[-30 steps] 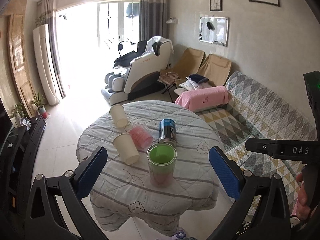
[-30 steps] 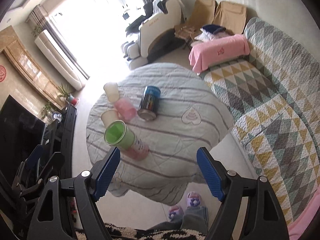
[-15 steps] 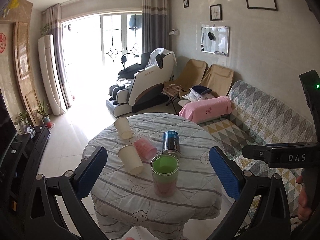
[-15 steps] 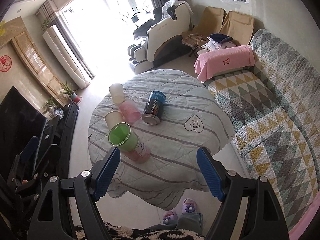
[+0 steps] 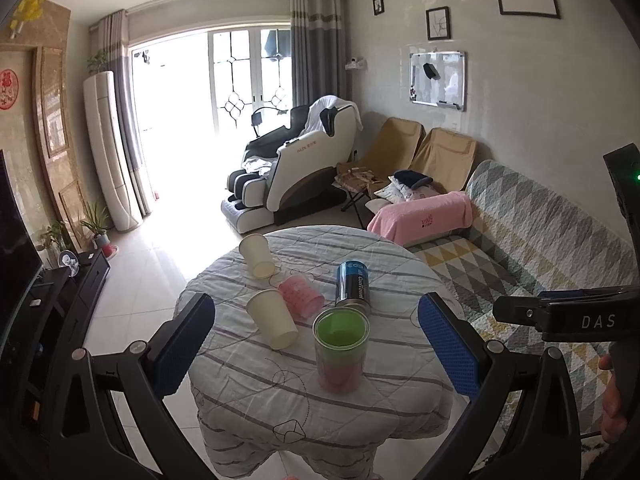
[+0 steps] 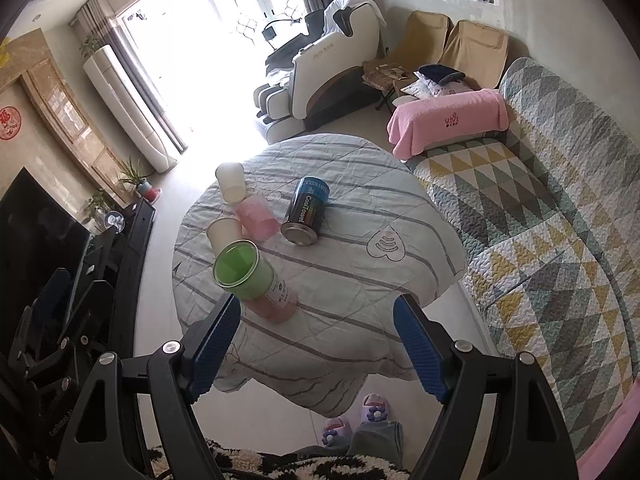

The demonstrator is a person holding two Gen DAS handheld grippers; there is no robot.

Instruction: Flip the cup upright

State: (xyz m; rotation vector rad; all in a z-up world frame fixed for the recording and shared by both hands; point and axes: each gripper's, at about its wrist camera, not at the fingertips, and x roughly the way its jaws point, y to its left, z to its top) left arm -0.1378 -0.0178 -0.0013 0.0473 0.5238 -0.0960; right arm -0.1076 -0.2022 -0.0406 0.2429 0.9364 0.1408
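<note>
Four cups lie tipped near the table's [image 5: 384, 412] left edge: near white paper cup [image 5: 272, 324], translucent pink plastic cup [image 5: 301, 295], far white paper cup [image 5: 258, 256], beside an upright green-and-pink tumbler [image 5: 341, 350]. Both claws, left [image 5: 320, 344] and right [image 6: 318, 350], are spread, empty, well short. Recommendation: grip one cup's wall, rotate, avoid the blue can [image 5: 352, 286].

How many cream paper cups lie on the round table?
2: one cream paper cup near the table's far left edge, the other cream paper cup nearer, left of the upright green cup. None seems hidden.
</note>
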